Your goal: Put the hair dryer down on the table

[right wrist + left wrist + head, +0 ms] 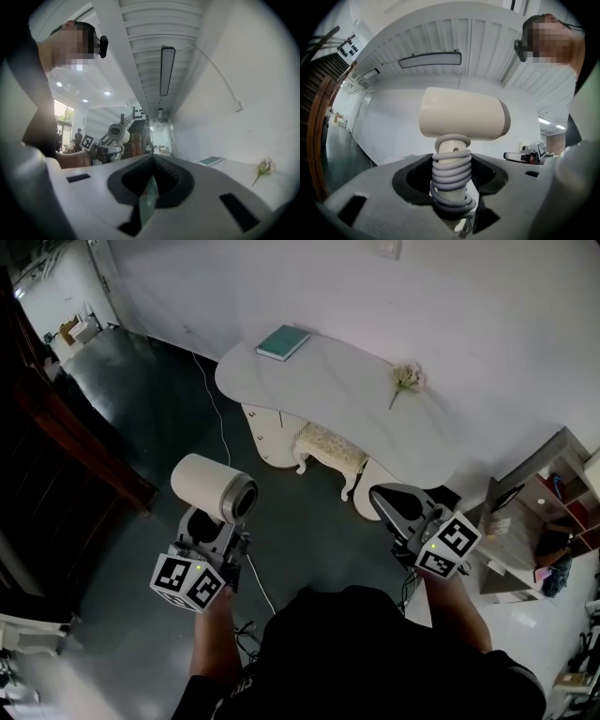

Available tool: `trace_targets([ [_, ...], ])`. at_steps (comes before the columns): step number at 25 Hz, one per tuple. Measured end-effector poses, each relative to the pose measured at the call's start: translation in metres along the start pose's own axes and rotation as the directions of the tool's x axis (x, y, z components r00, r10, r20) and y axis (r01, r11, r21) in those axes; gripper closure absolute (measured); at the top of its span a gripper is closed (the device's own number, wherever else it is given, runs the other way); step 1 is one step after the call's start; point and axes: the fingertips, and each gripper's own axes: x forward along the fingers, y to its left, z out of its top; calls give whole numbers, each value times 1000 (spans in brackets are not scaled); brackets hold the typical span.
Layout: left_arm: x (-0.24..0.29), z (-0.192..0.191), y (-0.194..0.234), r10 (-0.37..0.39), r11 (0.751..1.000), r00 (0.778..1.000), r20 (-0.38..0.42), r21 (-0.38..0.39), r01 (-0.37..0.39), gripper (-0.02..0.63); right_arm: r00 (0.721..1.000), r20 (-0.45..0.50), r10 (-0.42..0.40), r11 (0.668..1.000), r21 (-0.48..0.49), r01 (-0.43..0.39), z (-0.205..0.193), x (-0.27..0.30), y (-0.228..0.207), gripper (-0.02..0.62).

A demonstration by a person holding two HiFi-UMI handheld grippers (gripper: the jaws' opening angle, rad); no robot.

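A: Item count?

B: One cream hair dryer (461, 115), one white table (342, 395). On the table: one teal book (282, 342), one flower sprig (406, 381). One pale stool (328, 446) is tucked under it.

A: Dryer location?

B: In the air above the dark floor, well apart from the table. Barrel on top, handle pointing down, with one grey cord (450, 176) wound around the handle in several turns.

A: Grippers?

B: Two. The left gripper (451, 183) clamps the cord-wrapped handle, one jaw on either side. The right gripper (153, 164) has its jaws pressed together with nothing between them, and points towards the table.
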Motion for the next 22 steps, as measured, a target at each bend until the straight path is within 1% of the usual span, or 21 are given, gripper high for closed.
trace_targets([
  [6,4,-2,30,22,1000,1000,-16,6,-22,373,1000,-24,9,1000,18,-8,-7,32,-8,589],
  [10,17,-6,48,36,999,999,-21,-10,-36,373,999,-26,21,999,34,-20,-13,55,-24,589],
  [17,54,-3,88,81,997,997,-16,-12,-81,373,998,-25,59,997,47,-58,-17,108,-71,589],
  [19,68,-2,103,93,996,996,-14,-6,-93,373,997,-23,71,996,50,-70,-16,125,-88,589],
  [22,97,-2,125,112,993,994,-13,-23,-112,373,995,-27,91,995,54,-90,-17,152,-116,589],
])
